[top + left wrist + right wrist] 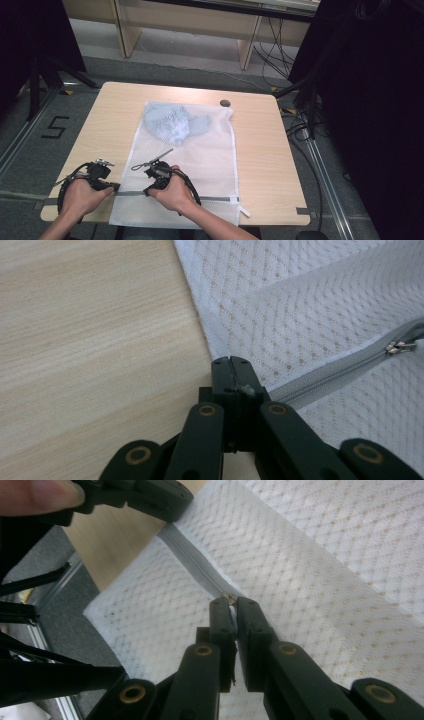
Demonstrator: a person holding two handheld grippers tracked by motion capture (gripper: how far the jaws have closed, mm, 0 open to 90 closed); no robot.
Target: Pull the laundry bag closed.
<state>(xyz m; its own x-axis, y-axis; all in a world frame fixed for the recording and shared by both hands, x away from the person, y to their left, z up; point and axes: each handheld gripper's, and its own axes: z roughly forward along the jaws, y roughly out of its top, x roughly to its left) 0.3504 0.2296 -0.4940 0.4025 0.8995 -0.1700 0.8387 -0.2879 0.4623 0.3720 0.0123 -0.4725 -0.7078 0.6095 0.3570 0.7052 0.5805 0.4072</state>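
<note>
Claws first: my left claw (pixel 233 361) is pressed together on the end of the grey zipper (pixel 320 382) at the near edge of the tabletop (pixel 105 127); my right claw (pixel 231 602) pinches the zipper's pull. Beyond, the white mesh bag (pixel 200 155) lies flat, pale blue cloth (pixel 172 122) inside toward the far edge.

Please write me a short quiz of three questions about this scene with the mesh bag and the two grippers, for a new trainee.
1. True or false: the white mesh laundry bag lies flat on the wooden table.
2. What is the right gripper closed on? A) the zipper pull B) the bag's far corner C) a cable
3. What shows through the mesh at the bag's far end?

Key
1. True.
2. A: its jaws pinch the zipper pull, while the left gripper is shut on the zipper's end at the bag's edge.
3. A light blue garment.
</note>
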